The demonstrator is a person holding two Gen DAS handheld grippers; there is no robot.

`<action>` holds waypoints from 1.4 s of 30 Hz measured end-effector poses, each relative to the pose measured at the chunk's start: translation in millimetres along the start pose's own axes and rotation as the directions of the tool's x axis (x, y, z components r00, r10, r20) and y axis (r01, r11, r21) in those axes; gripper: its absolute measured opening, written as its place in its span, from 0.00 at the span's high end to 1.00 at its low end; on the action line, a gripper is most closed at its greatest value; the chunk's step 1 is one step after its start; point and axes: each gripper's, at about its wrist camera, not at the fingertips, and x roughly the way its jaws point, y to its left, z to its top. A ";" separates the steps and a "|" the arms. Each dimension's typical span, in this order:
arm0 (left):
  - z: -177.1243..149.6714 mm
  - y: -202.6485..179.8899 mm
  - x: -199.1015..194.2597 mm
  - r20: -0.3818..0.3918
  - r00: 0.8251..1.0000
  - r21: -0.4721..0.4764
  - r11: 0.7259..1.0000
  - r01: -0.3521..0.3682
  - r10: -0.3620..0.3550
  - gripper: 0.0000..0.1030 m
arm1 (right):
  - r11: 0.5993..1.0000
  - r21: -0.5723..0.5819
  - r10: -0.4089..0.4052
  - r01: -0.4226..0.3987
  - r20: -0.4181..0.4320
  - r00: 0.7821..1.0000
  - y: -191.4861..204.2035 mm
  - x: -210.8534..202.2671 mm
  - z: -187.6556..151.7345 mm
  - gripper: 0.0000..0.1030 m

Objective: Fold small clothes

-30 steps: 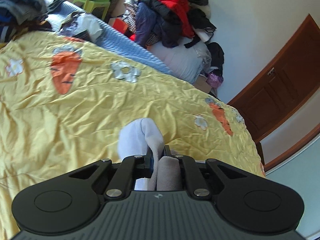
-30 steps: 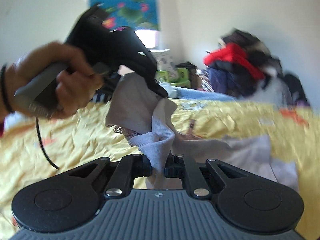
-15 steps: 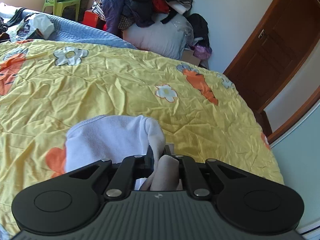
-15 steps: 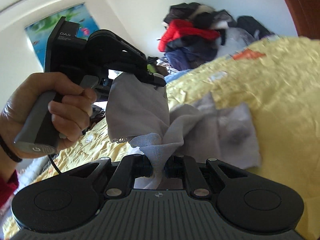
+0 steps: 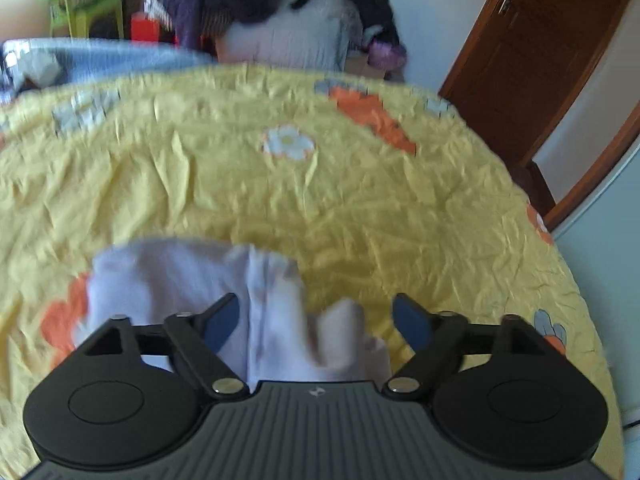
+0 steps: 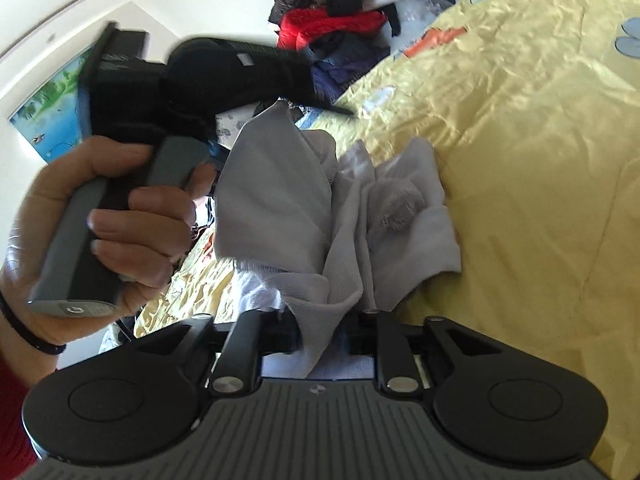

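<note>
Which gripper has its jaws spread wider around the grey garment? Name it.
The left gripper: its jaws are opening and stand far apart, clear of the grey garment. The right gripper, also opening, shows only a narrow gap with cloth hanging through it.

The bed (image 5: 360,208) is seen from close above by the left wrist camera, aimed steeply down toward a brown door (image 5: 532,60). From the right wrist camera it is seen tilted sideways. Both views share the bed and the clothes pile (image 6: 340,28) — far off.
</note>
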 end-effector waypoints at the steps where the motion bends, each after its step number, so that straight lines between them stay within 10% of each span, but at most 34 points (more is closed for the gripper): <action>1: 2.8 -2.8 -6.6 0.029 0.999 0.025 1.000 -0.018 0.017 0.17 | 1.000 0.006 0.002 -0.002 -0.001 1.000 -0.7 0.0 0.0 0.66; 15: -61.9 44.1 -54.1 0.125 0.977 0.024 0.984 -0.176 0.172 0.16 | 0.993 0.100 0.060 -0.058 -0.022 0.998 -35.6 -24.5 9.3 0.39; 19: -85.5 50.0 -58.4 0.110 0.976 0.005 0.981 -0.192 0.190 0.16 | 0.998 0.066 0.021 -0.019 -0.023 1.000 -32.3 -19.8 9.7 0.72; 24: -101.2 47.8 -60.5 0.104 0.970 0.029 0.975 -0.222 0.218 0.16 | 0.997 0.078 0.014 -0.011 -0.040 0.999 -38.1 -21.6 4.7 0.75; 31: -114.7 50.4 -58.8 0.094 0.969 0.037 0.972 -0.232 0.228 0.16 | 0.999 0.033 0.028 -0.027 -0.044 0.999 -34.0 -34.1 11.9 0.26; 42: -137.3 111.7 -43.1 0.060 0.998 -0.204 0.979 -0.011 0.024 0.05 | 0.995 -0.059 0.070 -0.075 -0.080 0.994 -21.4 9.3 23.9 0.27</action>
